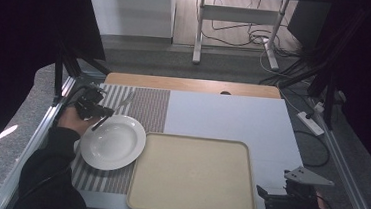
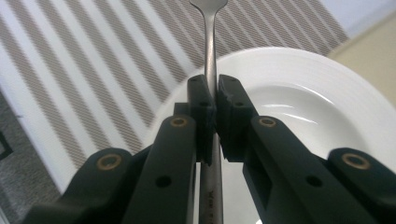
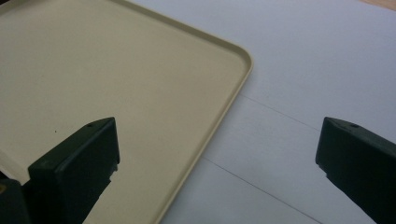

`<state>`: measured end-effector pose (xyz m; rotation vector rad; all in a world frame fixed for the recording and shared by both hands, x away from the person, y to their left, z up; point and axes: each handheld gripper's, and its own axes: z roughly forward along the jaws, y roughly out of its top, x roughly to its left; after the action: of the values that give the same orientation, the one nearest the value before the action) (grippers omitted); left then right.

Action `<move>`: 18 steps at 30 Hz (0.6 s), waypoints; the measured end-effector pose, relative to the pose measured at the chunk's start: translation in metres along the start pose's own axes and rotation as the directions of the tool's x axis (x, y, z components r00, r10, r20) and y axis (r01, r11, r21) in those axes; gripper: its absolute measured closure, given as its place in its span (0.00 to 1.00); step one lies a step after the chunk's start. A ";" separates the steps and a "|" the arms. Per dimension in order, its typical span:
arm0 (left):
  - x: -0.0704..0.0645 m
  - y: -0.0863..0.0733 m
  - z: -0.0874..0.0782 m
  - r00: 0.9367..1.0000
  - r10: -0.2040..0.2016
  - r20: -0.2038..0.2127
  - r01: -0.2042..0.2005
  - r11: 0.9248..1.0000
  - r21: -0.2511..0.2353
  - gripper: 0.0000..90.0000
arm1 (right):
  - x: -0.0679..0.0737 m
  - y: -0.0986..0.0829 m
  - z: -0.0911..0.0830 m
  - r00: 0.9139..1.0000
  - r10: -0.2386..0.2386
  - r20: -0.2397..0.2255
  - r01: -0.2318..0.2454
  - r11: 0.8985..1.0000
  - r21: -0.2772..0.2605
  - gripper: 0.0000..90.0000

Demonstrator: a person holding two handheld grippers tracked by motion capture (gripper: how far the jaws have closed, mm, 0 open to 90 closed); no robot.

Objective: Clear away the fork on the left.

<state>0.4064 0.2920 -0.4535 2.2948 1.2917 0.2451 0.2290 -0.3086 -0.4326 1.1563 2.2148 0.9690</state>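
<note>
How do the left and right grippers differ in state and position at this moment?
The left gripper is shut on the handle of a silver metal fork; the right gripper is open and holds nothing. The left one is over the rim of the round white plate on the striped placemat; the right one sits near the corner of the empty beige tray over the pale table covering. Both have black jaws.

text: stamped mark on fork handle [image 2: 212, 205] | too blurred to read
</note>
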 end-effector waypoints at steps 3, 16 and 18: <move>-0.013 -0.003 0.000 1.000 0.005 0.007 -0.005 1.000 0.008 0.93 | 0.000 0.000 0.000 1.000 0.000 0.000 0.000 1.000 -0.001 0.00; -0.067 -0.013 0.004 0.998 0.042 0.050 -0.044 0.999 0.033 0.93 | 0.000 0.000 0.000 1.000 -0.005 -0.001 0.005 1.000 0.001 0.00; -0.074 -0.014 0.005 0.996 0.049 0.069 -0.051 0.998 0.029 0.93 | 0.000 0.000 0.000 1.000 -0.006 -0.001 0.006 1.000 0.001 0.00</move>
<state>0.3575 0.2340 -0.4586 2.3425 1.2125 0.1631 0.2289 -0.3085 -0.4325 1.1491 2.2189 0.9662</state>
